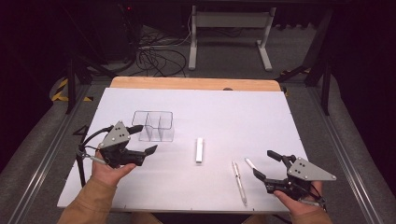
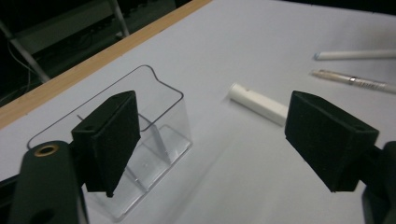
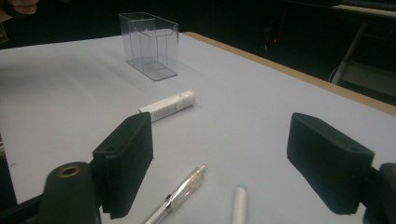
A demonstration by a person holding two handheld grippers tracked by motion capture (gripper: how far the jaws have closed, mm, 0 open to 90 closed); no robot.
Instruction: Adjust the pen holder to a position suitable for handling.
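Both grippers wide apart and empty, poised over the stationery

Just ahead of the right gripper (image 1: 266, 164), jaws spread and holding nothing, lie the clear pen (image 1: 239, 182) and the white pen (image 3: 239, 204); farther on lies the white tube (image 1: 199, 150), between both grippers. The left gripper (image 1: 146, 139), also released, hangs beside the clear organizer (image 1: 153, 125). It looks like the reaching step: next, close on one item to drop into a compartment.

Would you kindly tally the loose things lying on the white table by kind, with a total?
Clear divided organiser: 1
White tube: 1
Clear pen: 1
White pen: 1
Total: 4
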